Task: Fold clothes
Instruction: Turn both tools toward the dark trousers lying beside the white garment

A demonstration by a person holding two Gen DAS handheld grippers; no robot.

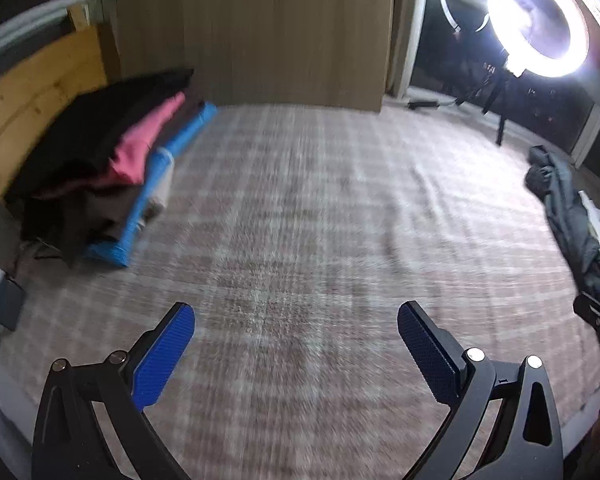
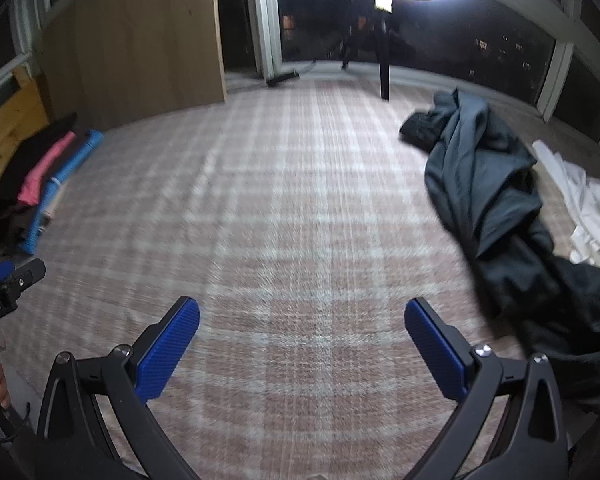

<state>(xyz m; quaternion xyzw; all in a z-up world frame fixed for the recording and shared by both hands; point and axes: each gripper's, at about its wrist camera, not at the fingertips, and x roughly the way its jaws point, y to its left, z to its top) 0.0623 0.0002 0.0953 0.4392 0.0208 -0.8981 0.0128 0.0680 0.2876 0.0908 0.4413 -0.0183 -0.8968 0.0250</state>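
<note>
Both the left gripper (image 1: pixel 296 316) and the right gripper (image 2: pixel 302 312) hovered empty, fingers spread wide, over the plaid bedspread (image 2: pixel 284 184). The crumpled dark garment (image 2: pixel 496 200) lay unfolded to the right; fetching it seemed the step, likely needing a rightward reach.

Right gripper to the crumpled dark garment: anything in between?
Nothing visible. The right gripper is open over bare plaid cover, and the dark garment lies ahead to its right with only cover between. White cloth sits beyond the garment, not in the path.
</note>
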